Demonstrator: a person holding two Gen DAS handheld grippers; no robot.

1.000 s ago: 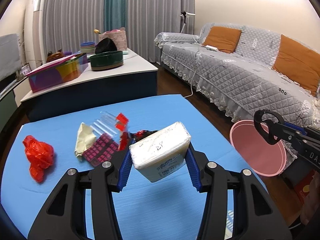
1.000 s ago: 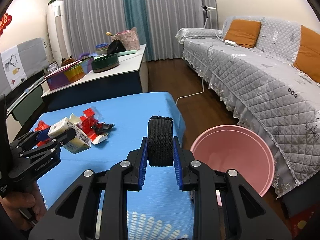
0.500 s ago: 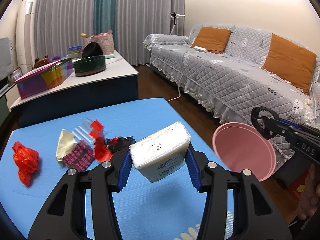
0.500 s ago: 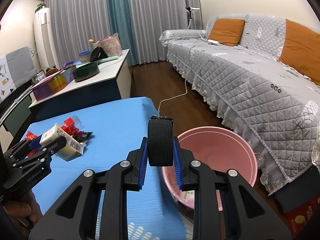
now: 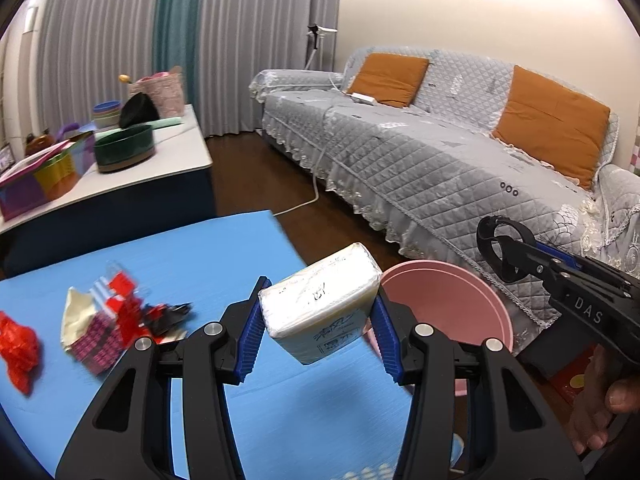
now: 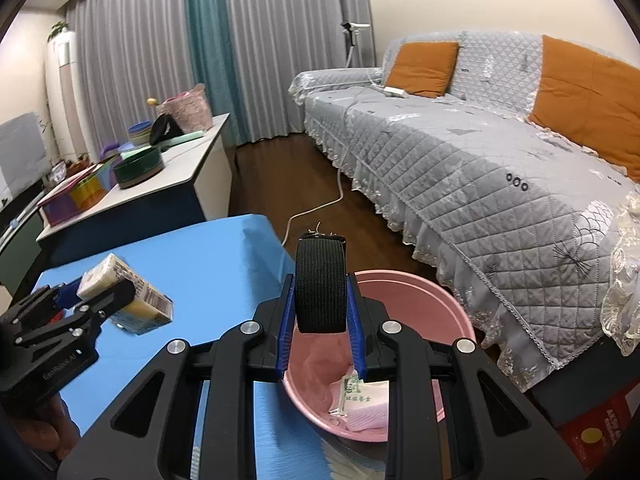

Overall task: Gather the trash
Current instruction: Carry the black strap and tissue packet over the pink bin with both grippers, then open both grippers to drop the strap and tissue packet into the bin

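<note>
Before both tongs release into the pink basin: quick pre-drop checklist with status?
1. Right tongs clamped on black strap roll: ok.
2. Left tongs clamped on tissue pack: ok.
3. Strap roll over pink basin: ok.
4. Tissue pack over basin: not ok, over the blue table edge, beside the rim.
5. Room in basin: ok, only a wrapper inside.
6. Table cleared: not ok, red bag remains.
</note>
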